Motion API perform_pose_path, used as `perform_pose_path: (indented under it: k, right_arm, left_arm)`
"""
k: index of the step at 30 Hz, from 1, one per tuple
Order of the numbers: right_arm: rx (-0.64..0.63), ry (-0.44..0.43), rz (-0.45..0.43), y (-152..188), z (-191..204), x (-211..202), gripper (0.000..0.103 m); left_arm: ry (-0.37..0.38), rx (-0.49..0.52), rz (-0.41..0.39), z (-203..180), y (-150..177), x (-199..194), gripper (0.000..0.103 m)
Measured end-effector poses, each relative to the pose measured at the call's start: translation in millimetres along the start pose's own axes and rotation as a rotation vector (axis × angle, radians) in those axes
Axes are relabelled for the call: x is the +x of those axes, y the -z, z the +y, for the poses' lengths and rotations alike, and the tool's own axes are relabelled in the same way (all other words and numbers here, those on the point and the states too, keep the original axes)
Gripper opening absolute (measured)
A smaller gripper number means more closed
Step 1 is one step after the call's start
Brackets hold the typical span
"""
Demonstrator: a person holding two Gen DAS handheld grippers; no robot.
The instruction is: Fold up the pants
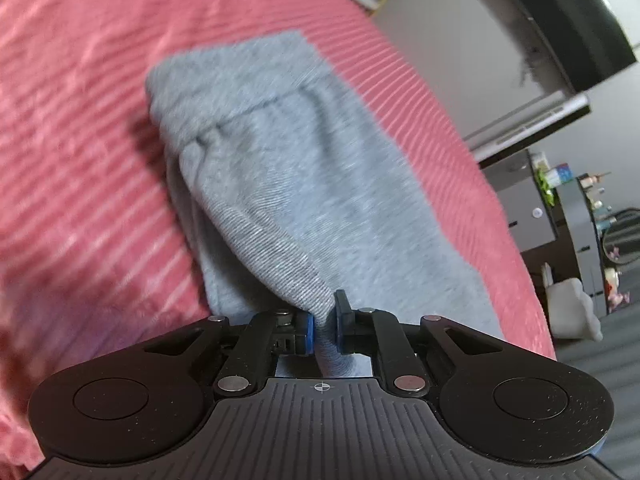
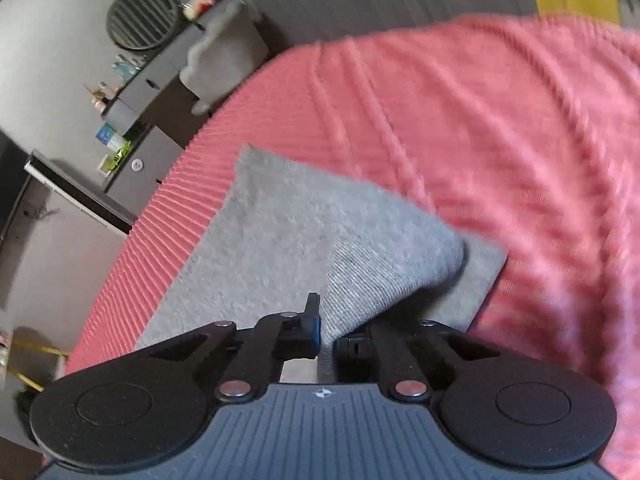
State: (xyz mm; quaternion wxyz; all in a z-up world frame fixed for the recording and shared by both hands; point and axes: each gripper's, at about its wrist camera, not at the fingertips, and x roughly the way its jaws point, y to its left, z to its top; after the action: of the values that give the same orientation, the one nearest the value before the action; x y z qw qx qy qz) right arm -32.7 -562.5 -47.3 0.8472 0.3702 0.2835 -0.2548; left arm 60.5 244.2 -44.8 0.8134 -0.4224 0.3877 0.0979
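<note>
Grey pants lie on a pink ribbed bedspread. In the left wrist view my left gripper is shut on a raised fold of the grey cloth, which runs up from the lower layer into the blue pads. In the right wrist view the same grey pants lie flat near the bed's edge, and my right gripper is shut on a ribbed, cuff-like part of the cloth, lifted and folded over the flat layer beneath.
The bedspread ends at a rounded edge. Beyond it are a grey floor, dark shelving with small items, a grey plush cushion and a round dark fan-like thing by the wall.
</note>
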Motion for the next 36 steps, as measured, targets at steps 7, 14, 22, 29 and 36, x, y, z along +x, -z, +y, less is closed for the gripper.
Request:
perform_pose_path:
  k: [7, 14, 22, 29, 36]
  right_arm:
    - [-0.187, 0.117, 0.021, 11.3, -7.7, -6.5, 0.009]
    - [-0.252, 0.375, -0.204, 7.3, 5.1, -40.5, 0.035]
    - [-0.685, -0.146, -0.001, 94.7, 159.9, 16.4, 0.036]
    - [-0.729, -0.606, 0.361, 169.4, 224.2, 83.6, 0.035]
    - [-0.237, -0.543, 0.339, 38.2, 101.7, 136.2, 0.0]
  left_arm:
    - [-0.123, 0.027, 0.045, 4.2, 16.2, -2.7, 0.015]
    - [-0.438, 0.197, -0.26, -37.5, 27.1, -53.2, 0.05]
    - [-0.128, 0.67, -0.231, -155.9, 117.6, 34.3, 0.071]
    - [-0.23, 0.801, -0.281, -160.9, 144.1, 122.2, 0.084]
    - [-0.503, 0.68, -0.426, -123.3, 96.0, 118.1, 0.088]
